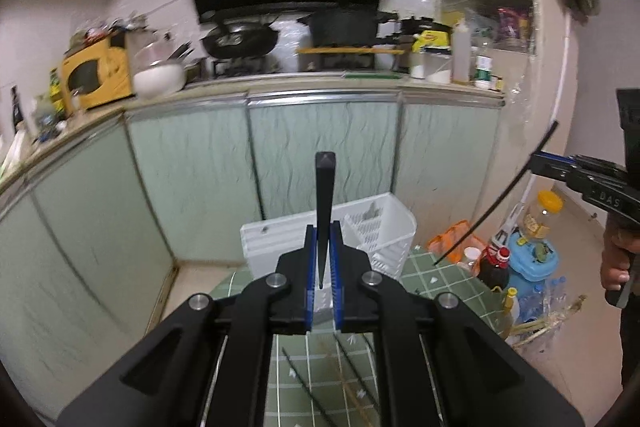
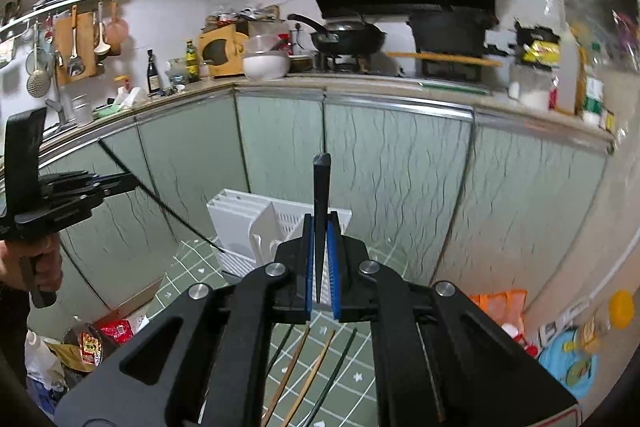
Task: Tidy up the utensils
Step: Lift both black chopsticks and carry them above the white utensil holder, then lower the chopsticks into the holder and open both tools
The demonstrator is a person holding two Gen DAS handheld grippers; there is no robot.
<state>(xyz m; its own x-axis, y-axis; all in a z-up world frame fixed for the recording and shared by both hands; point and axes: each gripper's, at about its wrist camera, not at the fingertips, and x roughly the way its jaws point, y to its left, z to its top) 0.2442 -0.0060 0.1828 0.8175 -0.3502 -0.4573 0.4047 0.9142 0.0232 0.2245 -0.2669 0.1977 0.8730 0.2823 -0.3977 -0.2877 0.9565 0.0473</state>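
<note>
My left gripper (image 1: 323, 231) is shut on a black chopstick (image 1: 324, 195) that stands upright above the white utensil holder (image 1: 384, 231). My right gripper (image 2: 321, 227) is shut on another black chopstick (image 2: 321, 191), also above the white utensil holder (image 2: 240, 223). Each gripper shows in the other's view, the right one (image 1: 536, 163) with its chopstick (image 1: 500, 203) slanting down, the left one (image 2: 132, 181) likewise with its chopstick (image 2: 168, 211). Several more chopsticks, black (image 2: 336, 371) and wooden (image 2: 292, 367), lie on the green tiled cloth (image 2: 360, 379) below the grippers.
Green cabinet doors (image 1: 320, 143) and the kitchen counter (image 1: 320, 81) with a stove and pans stand behind the table. Bottles, a blue container (image 1: 532, 259) and bags crowd the floor on the right. A box and packets (image 2: 116, 331) lie on the floor at left.
</note>
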